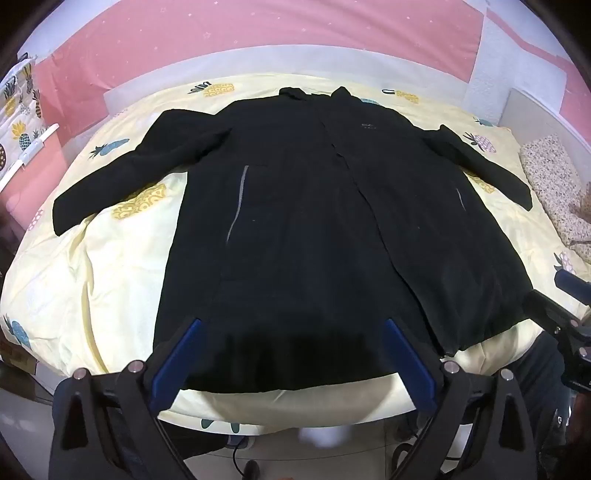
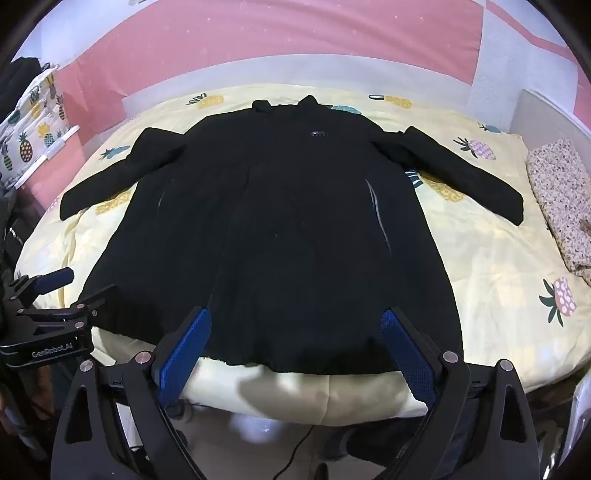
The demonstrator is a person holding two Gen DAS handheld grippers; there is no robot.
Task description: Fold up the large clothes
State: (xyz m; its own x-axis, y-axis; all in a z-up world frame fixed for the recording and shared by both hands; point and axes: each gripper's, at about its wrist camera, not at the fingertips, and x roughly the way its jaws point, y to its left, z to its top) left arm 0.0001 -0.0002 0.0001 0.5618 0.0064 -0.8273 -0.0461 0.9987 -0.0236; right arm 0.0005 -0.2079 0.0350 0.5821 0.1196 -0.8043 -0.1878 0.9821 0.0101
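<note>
A long black coat (image 1: 295,206) lies spread flat, front up, on a bed, collar at the far end and both sleeves stretched out to the sides. In the right wrist view the same coat (image 2: 273,229) fills the middle of the bed. My left gripper (image 1: 291,328) hovers above the coat's near hem, open, blue pads wide apart with nothing between them. My right gripper (image 2: 293,321) hangs over the hem too, open and empty. At the left edge of the right wrist view the left gripper (image 2: 55,295) shows beside the coat's lower left corner.
The bed has a pale yellow quilt (image 1: 92,266) printed with pineapples. A speckled folded cloth (image 2: 557,199) lies at the bed's right side. A pink wall (image 1: 258,33) is behind, a pineapple-print cloth (image 2: 33,122) hangs at left. A cable (image 2: 295,454) runs on the floor below.
</note>
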